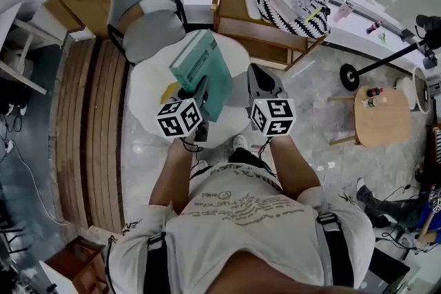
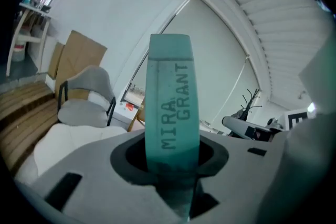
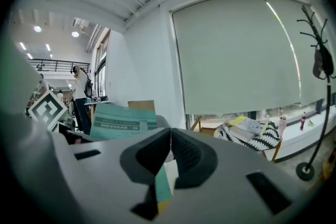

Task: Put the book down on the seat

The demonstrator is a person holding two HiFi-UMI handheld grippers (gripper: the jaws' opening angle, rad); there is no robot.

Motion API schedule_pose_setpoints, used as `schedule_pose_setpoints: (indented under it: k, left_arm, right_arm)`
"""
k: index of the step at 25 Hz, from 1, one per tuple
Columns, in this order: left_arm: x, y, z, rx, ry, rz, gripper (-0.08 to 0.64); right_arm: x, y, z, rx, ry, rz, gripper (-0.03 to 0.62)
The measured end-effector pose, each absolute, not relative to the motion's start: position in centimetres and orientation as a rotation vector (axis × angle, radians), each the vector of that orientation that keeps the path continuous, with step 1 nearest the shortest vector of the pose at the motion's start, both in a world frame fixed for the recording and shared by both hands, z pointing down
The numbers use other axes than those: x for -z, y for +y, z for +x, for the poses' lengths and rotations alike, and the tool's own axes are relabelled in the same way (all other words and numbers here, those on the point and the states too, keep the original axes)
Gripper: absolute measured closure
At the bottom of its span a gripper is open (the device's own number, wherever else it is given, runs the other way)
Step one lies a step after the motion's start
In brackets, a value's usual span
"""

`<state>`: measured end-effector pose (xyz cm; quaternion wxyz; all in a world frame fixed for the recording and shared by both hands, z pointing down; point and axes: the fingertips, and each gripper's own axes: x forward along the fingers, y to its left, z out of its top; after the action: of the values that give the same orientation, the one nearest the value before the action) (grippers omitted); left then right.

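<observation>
A teal book [image 1: 204, 71] is held tilted in the air over a round white seat [image 1: 148, 89]. My left gripper [image 1: 198, 94] is shut on the book's lower edge. In the left gripper view the spine [image 2: 171, 107] stands upright between the jaws of the left gripper [image 2: 171, 160], printed "MIRA GRANT". My right gripper [image 1: 258, 76] hovers just right of the book, apart from it. Its jaws are closed together with nothing held in the right gripper view [image 3: 170, 147], where the book's cover [image 3: 125, 122] shows at the left.
A grey padded chair [image 1: 145, 14] stands beyond the white seat. A wooden chair [image 1: 238, 17] at the back holds a striped cushion [image 1: 296, 14] and papers. A slatted wooden bench [image 1: 86, 127] runs along the left; a small round wooden table [image 1: 382, 117] and a stand's base [image 1: 350, 76] are on the right.
</observation>
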<state>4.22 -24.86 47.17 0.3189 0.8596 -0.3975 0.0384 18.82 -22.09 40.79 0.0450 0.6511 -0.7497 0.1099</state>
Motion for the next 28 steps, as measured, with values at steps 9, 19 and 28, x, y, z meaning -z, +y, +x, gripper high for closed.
schedule_pose_setpoints:
  k: [9, 19, 28]
  left_arm:
    - [-59.1, -25.0, 4.5, 0.009, -1.007, 1.868, 0.400]
    - [-71.8, -23.4, 2.3, 0.139, -1.098, 1.617, 0.399]
    - [-84.7, -20.8, 1.6, 0.135, -1.093, 1.518, 0.400]
  right_arm:
    - [-48.5, -23.9, 20.1, -0.503, -2.280, 1.820, 0.563]
    - [-61.8, -23.8, 18.7, -0.665, -2.247, 1.547, 0.563]
    - [-76.3, -20.8, 18.3, -0.866, -2.167, 1.389, 0.563]
